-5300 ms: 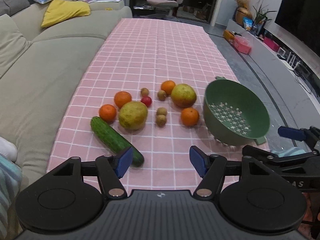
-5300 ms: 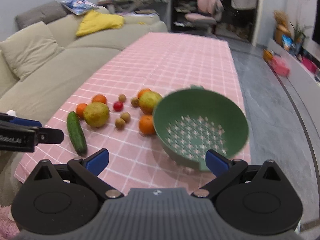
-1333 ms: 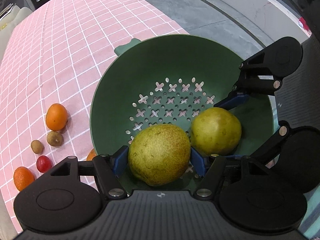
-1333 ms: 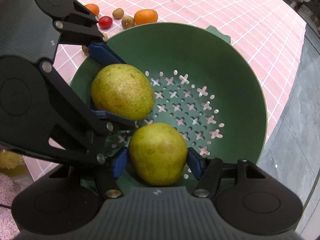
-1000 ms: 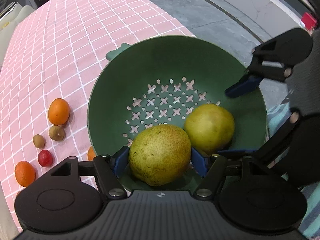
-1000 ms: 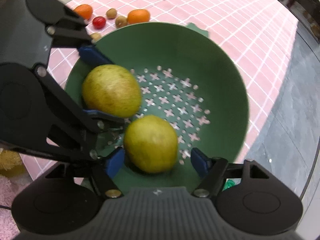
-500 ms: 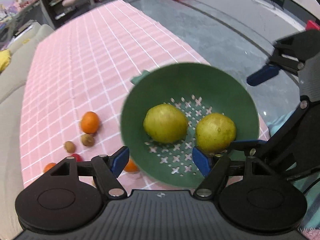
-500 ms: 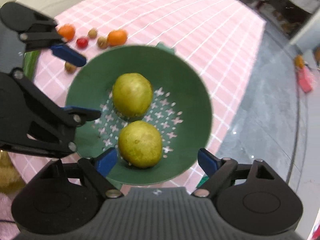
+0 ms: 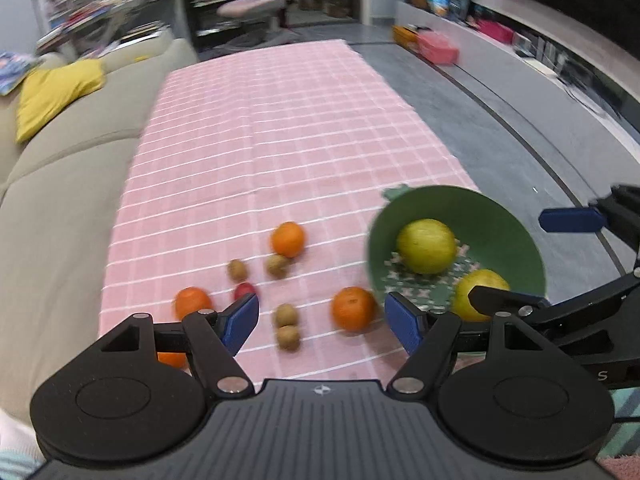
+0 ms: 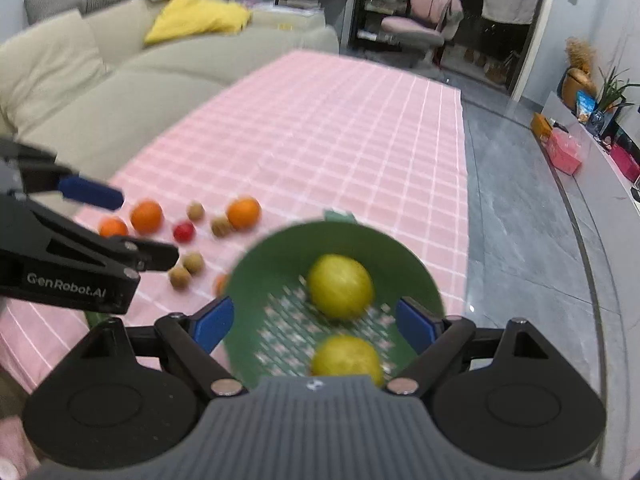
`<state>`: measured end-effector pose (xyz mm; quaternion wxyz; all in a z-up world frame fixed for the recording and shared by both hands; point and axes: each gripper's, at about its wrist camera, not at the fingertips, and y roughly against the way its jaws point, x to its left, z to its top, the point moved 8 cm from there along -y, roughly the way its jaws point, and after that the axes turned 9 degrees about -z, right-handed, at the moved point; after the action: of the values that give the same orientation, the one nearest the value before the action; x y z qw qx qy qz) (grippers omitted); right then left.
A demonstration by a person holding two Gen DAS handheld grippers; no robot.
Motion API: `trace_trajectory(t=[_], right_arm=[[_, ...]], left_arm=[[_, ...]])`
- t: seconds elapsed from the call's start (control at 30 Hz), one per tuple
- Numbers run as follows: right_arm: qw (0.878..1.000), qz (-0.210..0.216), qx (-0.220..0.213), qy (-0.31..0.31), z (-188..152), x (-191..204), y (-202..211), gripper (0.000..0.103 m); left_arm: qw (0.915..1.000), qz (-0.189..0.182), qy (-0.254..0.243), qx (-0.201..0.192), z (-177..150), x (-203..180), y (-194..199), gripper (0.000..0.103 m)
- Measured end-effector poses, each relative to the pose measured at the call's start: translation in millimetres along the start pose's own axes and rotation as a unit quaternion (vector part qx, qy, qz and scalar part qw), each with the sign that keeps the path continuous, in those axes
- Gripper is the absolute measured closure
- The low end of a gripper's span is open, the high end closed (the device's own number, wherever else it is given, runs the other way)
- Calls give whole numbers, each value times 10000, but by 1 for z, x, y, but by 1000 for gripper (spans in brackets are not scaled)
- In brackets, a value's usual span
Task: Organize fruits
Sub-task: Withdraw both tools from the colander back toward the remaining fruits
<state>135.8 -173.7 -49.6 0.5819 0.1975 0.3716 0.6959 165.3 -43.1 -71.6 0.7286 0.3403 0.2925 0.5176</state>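
Observation:
A green colander [image 9: 500,220] stands at the right edge of the pink checked tablecloth [image 9: 280,140] and holds two yellow-green pears [image 9: 426,246] [image 9: 478,288]. It also shows in the right wrist view [image 10: 280,264] with both pears [image 10: 340,286]. Oranges [image 9: 354,308] [image 9: 288,239], small brown fruits [image 9: 286,314] and a red fruit [image 9: 245,290] lie on the cloth left of the colander. My left gripper [image 9: 322,322] is open and empty above the loose fruit. My right gripper [image 10: 312,324] is open and empty above the colander.
A beige sofa [image 9: 60,168] with a yellow cushion [image 9: 52,92] runs along the table's left side. Grey floor [image 9: 520,128] lies to the right, with a low TV unit beyond it. A pink chair [image 10: 420,24] stands at the far end.
Both grippers let go of the pears into the colander, then rose and pulled back. The left gripper has swung left over the loose fruit. Both views are blurred by motion.

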Motion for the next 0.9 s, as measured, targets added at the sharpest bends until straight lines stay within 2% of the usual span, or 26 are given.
trace_trajectory(t=[0.1, 0.23, 0.47, 0.57, 0.63, 0.7, 0.83, 0.9], right_arm=[[9995, 108, -204, -201, 9, 16, 3, 17], [9985, 234, -408, -273, 18, 42, 4, 12], [9964, 428, -701, 191, 25, 89, -3, 12], [9948, 531, -733, 458, 25, 106, -11, 14], [9939, 584, -717, 606, 25, 115, -16, 22], [9927, 642, -701, 738, 25, 124, -23, 25], [9906, 707, -708, 937, 23, 136, -37, 34], [9886, 586, -682, 1208, 19, 143, -47, 36]], left_arm=[[9994, 144, 280, -131, -6, 22, 11, 19], [9965, 148, 750, -345, -18, 53, 23, 19], [9881, 199, 1470, -414, -45, 106, 31, 26], [9830, 185, 1780, -416, -54, 121, 32, 26], [9790, 139, 1992, -405, -61, 130, 29, 27], [9759, 83, 2147, -392, -64, 138, 24, 30], [9712, 106, 2359, -330, -71, 150, 12, 31], [9715, 131, 2348, -313, -72, 153, 4, 31]])
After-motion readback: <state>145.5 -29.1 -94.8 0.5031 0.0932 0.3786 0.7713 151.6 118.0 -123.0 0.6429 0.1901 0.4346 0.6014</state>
